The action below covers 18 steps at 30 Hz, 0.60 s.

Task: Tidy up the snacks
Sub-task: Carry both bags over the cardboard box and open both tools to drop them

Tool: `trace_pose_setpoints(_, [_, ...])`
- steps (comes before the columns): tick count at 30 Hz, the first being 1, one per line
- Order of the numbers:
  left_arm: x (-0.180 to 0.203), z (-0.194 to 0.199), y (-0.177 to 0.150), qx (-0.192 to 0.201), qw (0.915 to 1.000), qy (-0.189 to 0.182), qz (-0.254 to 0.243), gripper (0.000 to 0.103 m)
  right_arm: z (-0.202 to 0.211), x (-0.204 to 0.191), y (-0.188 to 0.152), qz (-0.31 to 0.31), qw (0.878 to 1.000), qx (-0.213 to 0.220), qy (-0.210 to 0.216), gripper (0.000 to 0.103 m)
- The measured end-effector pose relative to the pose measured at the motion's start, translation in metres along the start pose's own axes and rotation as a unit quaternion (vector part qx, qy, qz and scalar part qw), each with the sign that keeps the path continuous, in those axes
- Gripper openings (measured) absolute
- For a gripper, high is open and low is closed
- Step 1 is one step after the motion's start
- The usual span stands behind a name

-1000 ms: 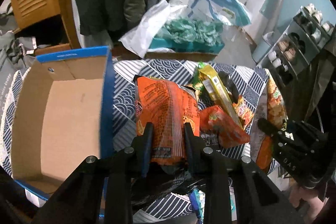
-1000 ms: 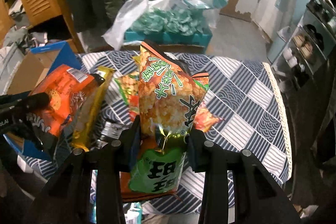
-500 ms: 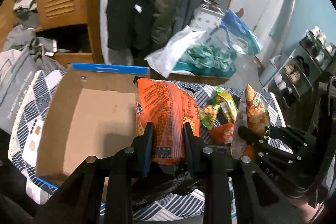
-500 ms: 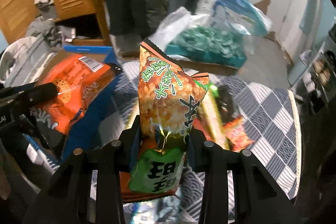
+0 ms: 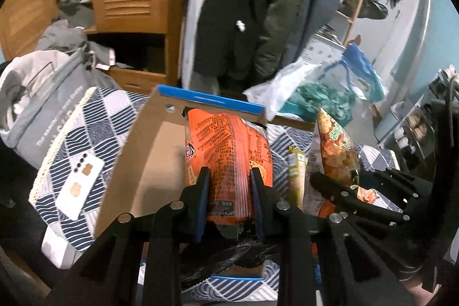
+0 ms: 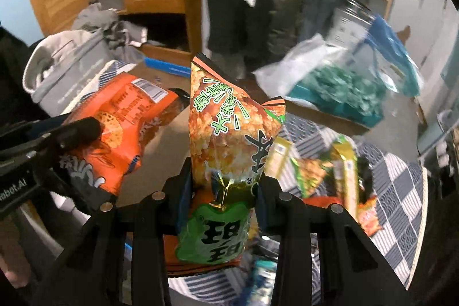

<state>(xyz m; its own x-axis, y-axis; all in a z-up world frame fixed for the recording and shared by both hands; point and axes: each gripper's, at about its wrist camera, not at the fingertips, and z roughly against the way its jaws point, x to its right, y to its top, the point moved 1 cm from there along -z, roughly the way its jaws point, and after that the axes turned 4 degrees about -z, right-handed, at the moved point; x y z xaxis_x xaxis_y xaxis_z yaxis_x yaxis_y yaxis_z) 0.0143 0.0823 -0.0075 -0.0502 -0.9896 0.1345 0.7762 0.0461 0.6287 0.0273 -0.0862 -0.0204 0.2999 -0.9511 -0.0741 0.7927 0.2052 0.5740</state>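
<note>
Two handheld grippers carry snack bags toward an open box.

The blue-edged cardboard box (image 5: pixel 160 162) on the patterned tablecloth looks empty. Left gripper (image 5: pixel 229 177) pinches an orange crinkled snack bag (image 5: pixel 226 151); right gripper (image 6: pixel 223 185) pinches a green-and-orange rice-cracker bag (image 6: pixel 229 139). Smaller packets (image 6: pixel 330 171) remain unsorted.

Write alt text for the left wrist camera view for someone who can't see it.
The left tool pinches an orange snack bag above an open cardboard box with a blue rim, on a blue-and-white patterned tablecloth. To the right, the right tool holds a green-and-orange snack bag. A white phone lies left of the box.
</note>
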Motion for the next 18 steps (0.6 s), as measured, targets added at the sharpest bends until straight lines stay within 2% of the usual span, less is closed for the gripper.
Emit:
trace_pose_setpoints(11, [-0.051, -0.008, -0.012, -0.011, 0.9986, 0.042, 0.030, 0.026, -0.035, -0.053, 0.012, 0.026, 0.998, -0.031, 0.038, 0.036])
trace_pose_setpoints(18, [-0.068, -0.023, -0.021, -0.031, 0.9971, 0.061, 0.035, 0.023, -0.053, -0.067, 0.013, 0.032, 0.997, -0.046, 0.053, 0.036])
